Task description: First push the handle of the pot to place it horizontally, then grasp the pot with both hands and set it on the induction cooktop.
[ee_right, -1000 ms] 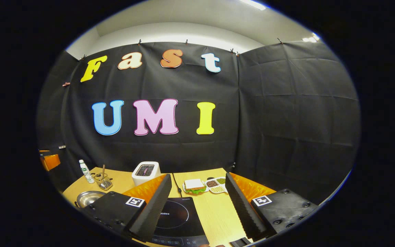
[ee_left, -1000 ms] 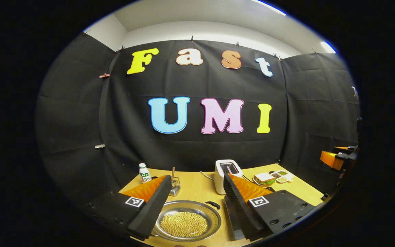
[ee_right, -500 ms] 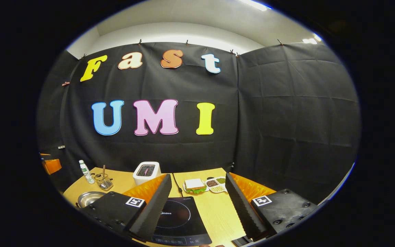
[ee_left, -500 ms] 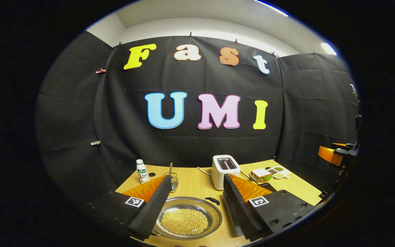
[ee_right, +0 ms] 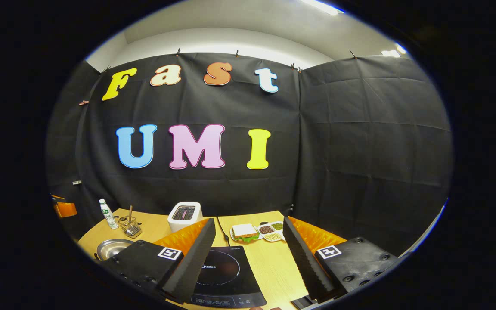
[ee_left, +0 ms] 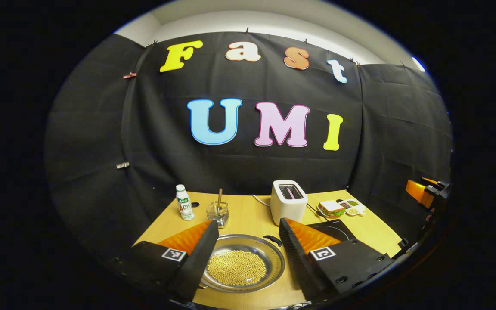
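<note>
A shallow steel pot (ee_left: 244, 267) full of yellow beans rests on the wooden table (ee_left: 248, 215). Its black handle (ee_left: 271, 239) points to the back right, toward the toaster. My left gripper (ee_left: 248, 245) hovers over the pot, open, one finger at each side of the rim, touching nothing. The black induction cooktop (ee_right: 226, 277) lies flat on the table below my right gripper (ee_right: 248, 247), which is open and holds nothing. A corner of the cooktop (ee_left: 332, 228) appears to the right of the pot. In the right gripper view the pot (ee_right: 112, 248) sits at the far left.
A white toaster (ee_left: 289, 201) stands behind the pot. A small white bottle (ee_left: 183, 208) and a wire basket (ee_left: 218, 212) sit at the back left. A sandwich plate (ee_right: 244, 232) and a dish of beans (ee_right: 271, 231) lie behind the cooktop. The right gripper (ee_left: 422, 192) shows at the far right.
The left gripper has tilted down and moved forward, so the pot and table show fuller between its fingers. The right gripper has barely moved. Both stay open.
</note>
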